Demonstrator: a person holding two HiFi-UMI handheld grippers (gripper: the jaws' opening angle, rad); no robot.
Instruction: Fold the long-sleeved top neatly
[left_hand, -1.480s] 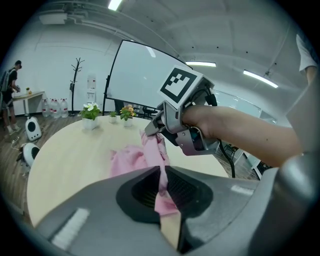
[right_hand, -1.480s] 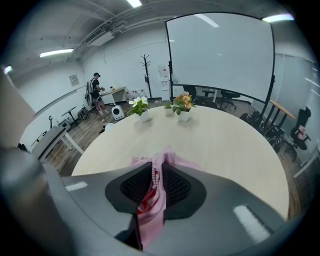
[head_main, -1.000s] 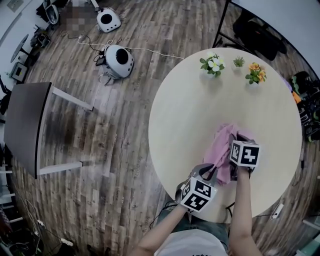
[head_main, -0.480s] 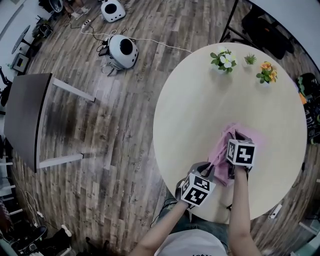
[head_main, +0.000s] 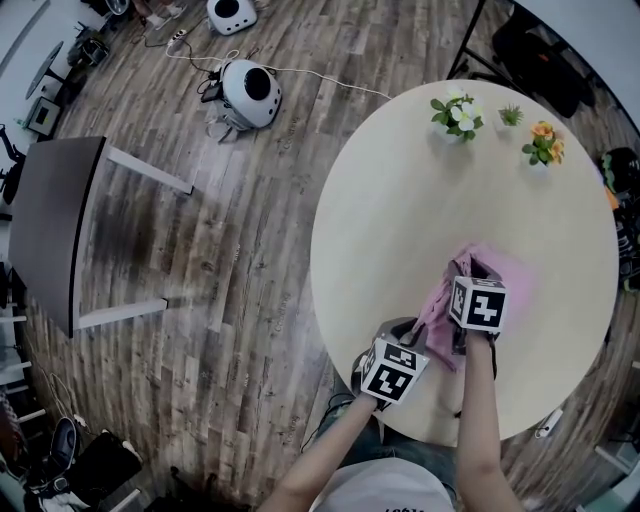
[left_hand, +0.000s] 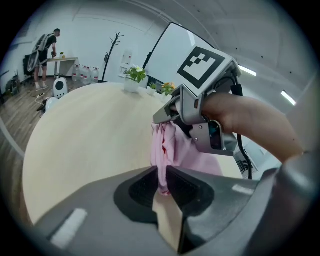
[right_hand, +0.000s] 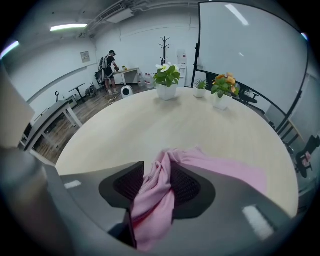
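Pink knit long-sleeved top (head_main: 505, 272): lies crumpled on the near right part of the round pale wooden table (head_main: 400, 200). One flat panel spread on the tabletop toward the far right, the rest gathered into a rope between the two grippers. Looks like the opening-out step, with no fold yet made.

To do it well: draw the two pinched spots apart sideways to tauten the bunch between them. Lift just enough to clear the tabletop, shake lightly to free the sleeves, then lay everything flat before any fold. Pull evenly and without a jerk, for fear of thin knit slipping out of a narrow pinch. Worth checking that both holds sit on one hem or one shoulder line; impossible to tell here, with the fabric so bunched.

Left gripper (left_hand: 162, 184): closed on a thin twisted strand of the top, pinched right at the pad tips, with the cloth rising from there toward the other tool.

Right gripper (right_hand: 157, 186): clamped on a thicker wad that fills the gap and spills out below the pads, with the spread panel beyond the right pad. Sits close to the left one, above and just beyond it.

Further out: three small potted plants (head_main: 455, 115) at the table's far edge, well apart from the cloth, and grey-brown plank floor (head_main: 200, 250) all around.
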